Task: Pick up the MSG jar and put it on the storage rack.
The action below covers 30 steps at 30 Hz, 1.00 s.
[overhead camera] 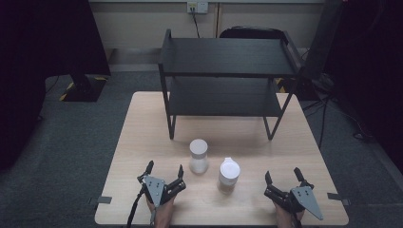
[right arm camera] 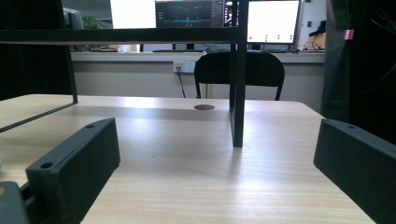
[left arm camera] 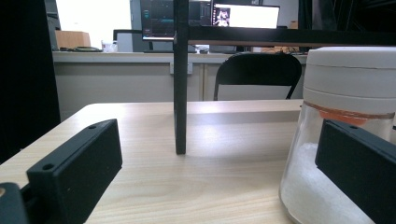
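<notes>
Here, both claws (overhead camera: 164, 171) (overhead camera: 283, 175) spread empty, two jars (overhead camera: 198, 155) (overhead camera: 229, 174) between, shelf rack (overhead camera: 223, 71) behind.

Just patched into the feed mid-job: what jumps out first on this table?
A black two-tier shelf stands at the far half of the wooden table. Nearer the person, two white-lidded jars stand apart: the left jar with white contents, the right jar closer to the near edge. The left gripper and right gripper rest open at the near edge, flanking them.

A wooden table (overhead camera: 142, 142) bears a black rack (overhead camera: 223, 57) and two jars (overhead camera: 198, 156).
</notes>
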{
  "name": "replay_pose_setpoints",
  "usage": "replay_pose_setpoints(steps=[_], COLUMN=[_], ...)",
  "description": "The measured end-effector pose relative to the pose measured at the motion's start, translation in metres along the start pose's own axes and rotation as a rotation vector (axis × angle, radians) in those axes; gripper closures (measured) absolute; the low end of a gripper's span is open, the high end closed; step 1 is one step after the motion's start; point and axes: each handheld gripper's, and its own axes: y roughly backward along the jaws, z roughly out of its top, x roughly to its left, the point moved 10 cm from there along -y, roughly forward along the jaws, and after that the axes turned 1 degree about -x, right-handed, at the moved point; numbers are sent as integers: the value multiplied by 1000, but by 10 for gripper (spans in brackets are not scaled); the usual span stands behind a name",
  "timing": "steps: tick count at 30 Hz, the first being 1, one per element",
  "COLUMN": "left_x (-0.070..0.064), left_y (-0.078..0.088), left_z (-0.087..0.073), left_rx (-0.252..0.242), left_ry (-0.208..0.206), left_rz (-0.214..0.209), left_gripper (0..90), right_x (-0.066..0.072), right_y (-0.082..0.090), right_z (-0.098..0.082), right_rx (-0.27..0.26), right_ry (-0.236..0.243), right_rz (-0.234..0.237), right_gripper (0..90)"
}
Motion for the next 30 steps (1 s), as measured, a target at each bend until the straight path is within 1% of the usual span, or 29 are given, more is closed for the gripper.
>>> replay_pose_setpoints(steps=[2,12,30], left_x=[0,0,0], left_y=[-1,-1,-1], left_z=[0,0,0], left_rx=[8,8,8], left_ry=[2,1,1], left_rz=[0,-1,-1], left_gripper=[0,0,0], right_x=[0,1,1], right_y=[0,0,0], right_z=[0,0,0], right_rx=[0,-1,-1], right_ry=[1,0,1], right_rz=[-2,-13,-12], right_gripper=[0,0,0])
